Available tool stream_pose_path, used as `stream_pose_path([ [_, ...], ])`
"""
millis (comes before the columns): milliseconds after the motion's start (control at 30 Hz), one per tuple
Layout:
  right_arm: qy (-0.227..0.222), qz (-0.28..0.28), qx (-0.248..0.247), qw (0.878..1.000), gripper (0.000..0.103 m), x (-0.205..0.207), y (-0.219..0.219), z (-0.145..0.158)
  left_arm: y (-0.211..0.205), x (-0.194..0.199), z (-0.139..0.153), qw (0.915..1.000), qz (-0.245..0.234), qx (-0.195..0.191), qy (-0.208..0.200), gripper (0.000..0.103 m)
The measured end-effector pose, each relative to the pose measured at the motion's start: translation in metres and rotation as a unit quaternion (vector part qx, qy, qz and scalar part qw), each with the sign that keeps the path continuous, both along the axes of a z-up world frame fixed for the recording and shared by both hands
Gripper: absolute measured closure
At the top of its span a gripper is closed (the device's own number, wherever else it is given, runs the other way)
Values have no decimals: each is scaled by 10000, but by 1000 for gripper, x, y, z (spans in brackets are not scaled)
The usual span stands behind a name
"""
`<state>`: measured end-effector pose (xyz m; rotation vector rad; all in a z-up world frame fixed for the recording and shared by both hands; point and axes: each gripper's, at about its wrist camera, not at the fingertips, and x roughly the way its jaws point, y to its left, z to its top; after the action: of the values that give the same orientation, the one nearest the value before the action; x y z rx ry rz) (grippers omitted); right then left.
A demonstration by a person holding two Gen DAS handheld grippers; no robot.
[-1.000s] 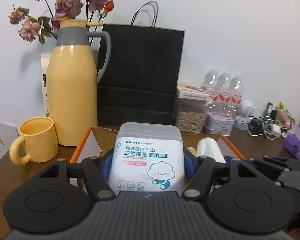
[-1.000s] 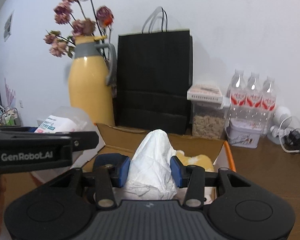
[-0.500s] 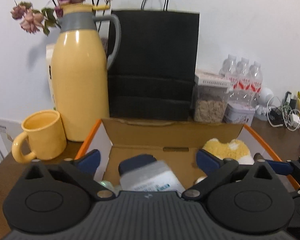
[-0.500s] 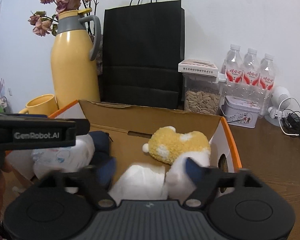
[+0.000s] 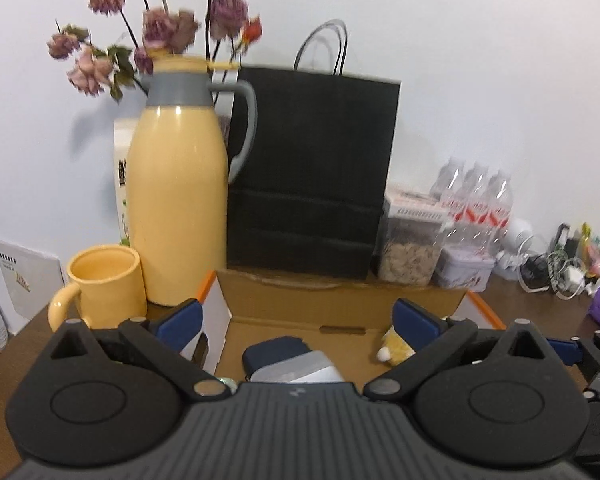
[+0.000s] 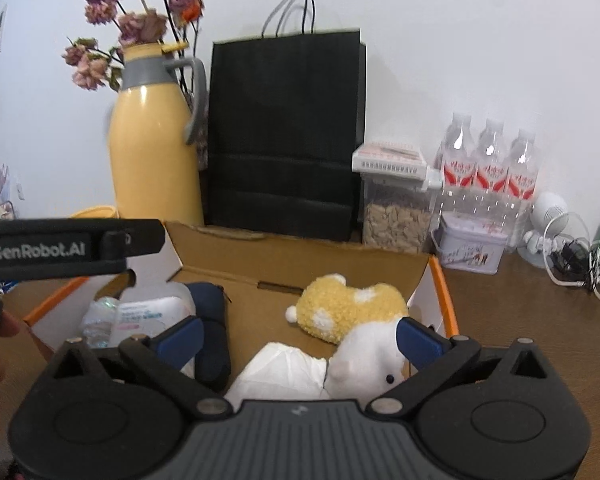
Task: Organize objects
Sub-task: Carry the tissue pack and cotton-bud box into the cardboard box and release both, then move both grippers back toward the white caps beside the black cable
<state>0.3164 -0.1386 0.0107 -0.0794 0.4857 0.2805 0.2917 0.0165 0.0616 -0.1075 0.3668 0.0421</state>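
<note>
Wood counter (image 6: 540, 320), white wall; cardboard box (image 6: 300, 256) holds the sorted things.
Left gripper (image 5: 296, 316) wide, right gripper (image 6: 298, 334) just opened wide, both empty; tissue wad (image 6: 284, 372) soft, light, pinch mid-bulk; cotton-bud tub (image 6: 148, 312) stiff, slick, grip its sides.

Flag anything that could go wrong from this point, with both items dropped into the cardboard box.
The left gripper straddles the cardboard box wall; pulling back sideways could drag the box. The right gripper, jaws just opened, hangs close over the white tissue pack and plush toy, so a pad might snag either. The yellow mug stands near the left gripper.
</note>
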Motion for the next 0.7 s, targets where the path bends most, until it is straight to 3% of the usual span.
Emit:
stream_pose_path([
  [400, -594, 166, -174, 9979, 0, -73, -6, 36, -2, -74, 25, 9996, -197, 17, -225, 0],
  [700, -645, 179, -275, 9974, 0, -137, -22, 35, 6, -131, 21, 9996, -215, 133, -142, 0],
])
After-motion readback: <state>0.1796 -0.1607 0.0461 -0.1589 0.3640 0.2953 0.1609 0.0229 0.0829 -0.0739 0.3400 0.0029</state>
